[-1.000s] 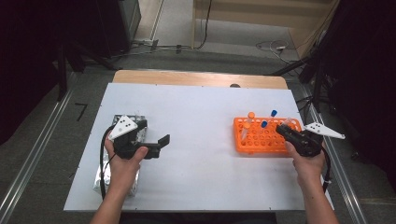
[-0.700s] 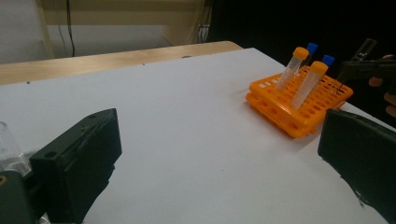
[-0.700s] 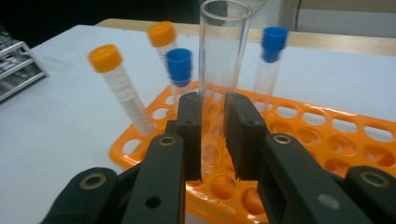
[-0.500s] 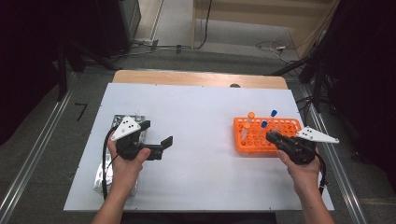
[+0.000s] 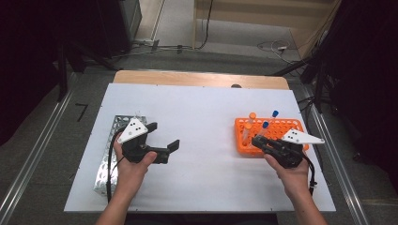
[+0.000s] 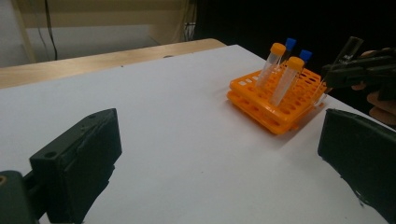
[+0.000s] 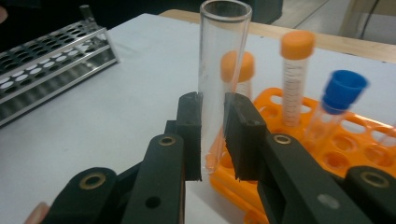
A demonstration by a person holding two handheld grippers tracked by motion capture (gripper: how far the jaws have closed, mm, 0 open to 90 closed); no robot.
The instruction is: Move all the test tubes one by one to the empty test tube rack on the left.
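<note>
Pinching a clear glass tube between its two black jaws, the right tool holds it upright at the near-left corner of an orange rack. In the right gripper view the tube has an open top and no cap, rises well above the jaw pads, and its lower end hangs just at the rack's edge; whether it touches the rack cannot be told. In the left gripper view the same tube shows tilted, poking up from the right tool at the far right.

Behind the tube, the rack carries capped tubes: two with orange caps and two with blue caps, all leaning slightly in their holes. From the high view the rack sits on the right side of the white worktop, with the right tool at its near-left corner and the person's right hand gripping the handle.

On the left side of the worktop, the left tool is spread wide and holds nothing, its jaws pointing right toward the rack, well apart from it. The left hand holds it over the edge of a metal rack lying along the left side of the worktop.
</note>
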